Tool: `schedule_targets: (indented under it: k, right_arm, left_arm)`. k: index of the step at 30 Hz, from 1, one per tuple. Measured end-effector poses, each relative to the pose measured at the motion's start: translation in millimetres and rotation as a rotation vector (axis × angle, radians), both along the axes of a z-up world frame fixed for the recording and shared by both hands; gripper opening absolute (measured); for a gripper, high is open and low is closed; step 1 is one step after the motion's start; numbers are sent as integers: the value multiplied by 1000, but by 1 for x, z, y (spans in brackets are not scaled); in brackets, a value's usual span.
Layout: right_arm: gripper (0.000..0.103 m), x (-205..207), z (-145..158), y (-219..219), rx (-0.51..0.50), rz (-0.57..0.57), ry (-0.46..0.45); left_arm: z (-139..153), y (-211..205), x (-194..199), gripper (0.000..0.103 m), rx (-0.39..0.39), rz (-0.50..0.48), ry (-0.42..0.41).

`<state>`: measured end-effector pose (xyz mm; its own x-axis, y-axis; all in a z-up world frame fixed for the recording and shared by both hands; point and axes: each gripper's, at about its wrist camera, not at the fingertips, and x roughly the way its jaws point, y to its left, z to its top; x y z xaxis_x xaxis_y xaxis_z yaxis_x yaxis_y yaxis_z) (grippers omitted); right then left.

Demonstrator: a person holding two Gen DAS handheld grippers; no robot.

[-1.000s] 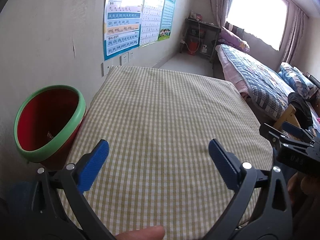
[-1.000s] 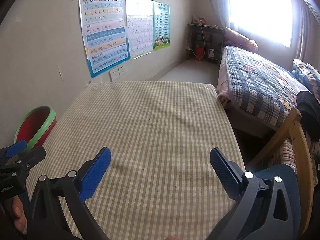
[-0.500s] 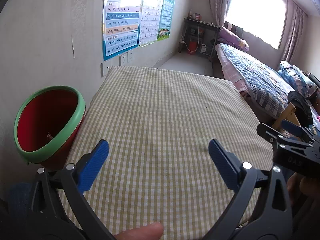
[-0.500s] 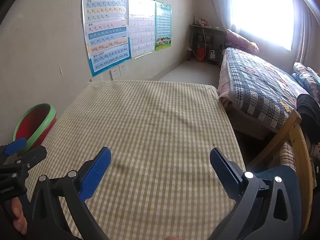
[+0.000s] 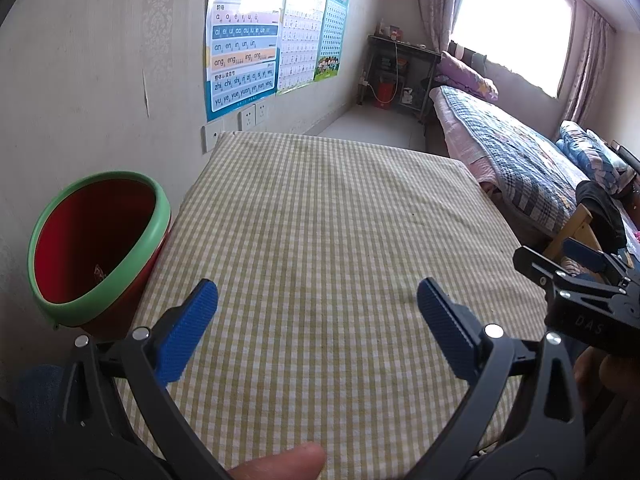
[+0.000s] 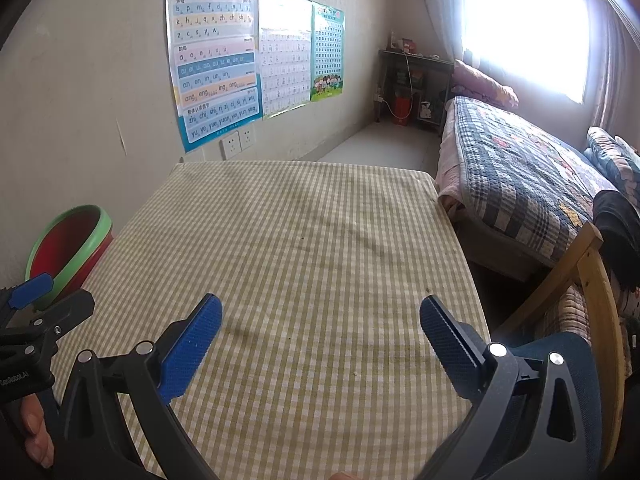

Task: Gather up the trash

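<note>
The left claw (image 5: 318, 304) and right claw (image 6: 320, 320) are held wide open and empty above the checked counter (image 5: 320, 208); the red bin (image 5: 96, 240) is seen beside it.

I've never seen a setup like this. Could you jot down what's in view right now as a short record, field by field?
Setting: bedroom, with a bed and wall posters
Work surface: table with checked cloth
Bin: red bin with green rim, beside the table's left edge by the wall
Bin contents: a small scrap low inside, too unclear to identify
Trash on table: none visible
Left gripper: open, empty, above the cloth
Right gripper: open, empty, above the cloth
</note>
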<state>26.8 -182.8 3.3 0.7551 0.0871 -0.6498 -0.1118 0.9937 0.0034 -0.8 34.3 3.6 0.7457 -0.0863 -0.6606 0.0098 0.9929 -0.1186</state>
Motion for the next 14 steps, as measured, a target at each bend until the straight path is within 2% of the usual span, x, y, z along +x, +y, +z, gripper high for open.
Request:
schedule_targets:
  k: [6, 10, 14]
  right_arm:
    - [96, 0, 0, 0, -2, 2, 2]
    - [96, 0, -1, -1, -3, 4, 2]
    - [96, 0, -1, -1, -4, 4, 2]
  left_arm:
    - [4, 2, -4, 98, 4, 23, -37]
    - [0, 2, 0, 98, 7, 28, -9]
    - [1, 1, -1, 98, 13, 25, -17]
